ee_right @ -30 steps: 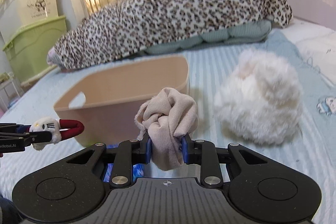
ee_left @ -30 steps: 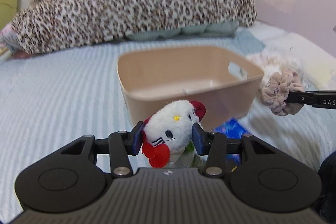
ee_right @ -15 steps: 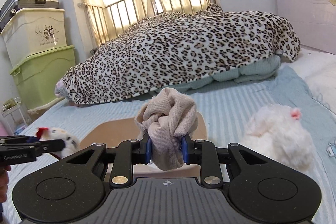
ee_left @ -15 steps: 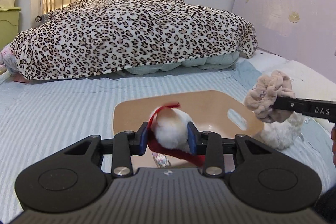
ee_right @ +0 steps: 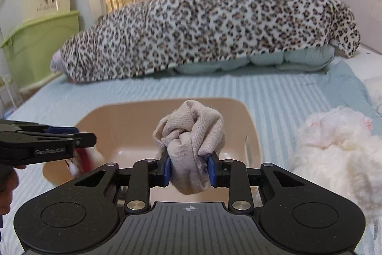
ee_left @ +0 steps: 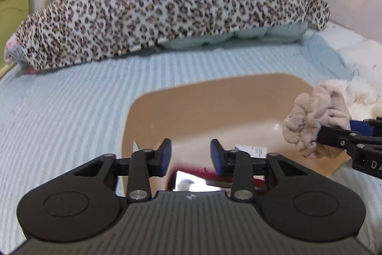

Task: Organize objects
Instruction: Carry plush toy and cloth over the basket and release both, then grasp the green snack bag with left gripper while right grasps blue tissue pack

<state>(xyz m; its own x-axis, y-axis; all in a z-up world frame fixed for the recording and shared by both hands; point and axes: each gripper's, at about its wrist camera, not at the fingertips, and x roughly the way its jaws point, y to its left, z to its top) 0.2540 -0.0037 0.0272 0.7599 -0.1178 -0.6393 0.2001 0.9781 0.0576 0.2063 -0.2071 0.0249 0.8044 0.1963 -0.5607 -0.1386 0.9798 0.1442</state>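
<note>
Hanging over the tan bin (ee_left: pixel 191 97) on the bed (ee_left: pixel 71 99), both claws are busy putting soft things away.

The left gripper (ee_left: pixel 189 154) has nothing between its blue pads (ee_left: pixel 164 154). Its jaws are opening, with a clear gap between them. The little white and red plush toy (ee_right: pixel 83 159) is just below that claw in the right camera's view, low by the near left corner of the bin. It looks blurry there, so it may be dropping in or already lying on the bottom; I cannot be sure which. In the left camera only a red bit shows under the claw.

The right gripper (ee_right: pixel 188 171) has the rolled beige sock (ee_right: pixel 191 145) between its pads. Its jaws are opening, but the pads seem to press on the sock's sides, and the sock is not in the bin yet. It hangs above the bin's near edge, toward the right side.

A small white label (ee_left: pixel 250 149) lies on the floor of the bin. A fluffy white plush (ee_right: pixel 339 149) sits on the bed, just beside the bin's right edge, outside it. That one has not been put away.

So the job looks partly done: one toy is in or almost in, the sock comes next, and the fluffy white plush is left. A big leopard blanket (ee_right: pixel 210 30) is piled at the far end of the bed.
</note>
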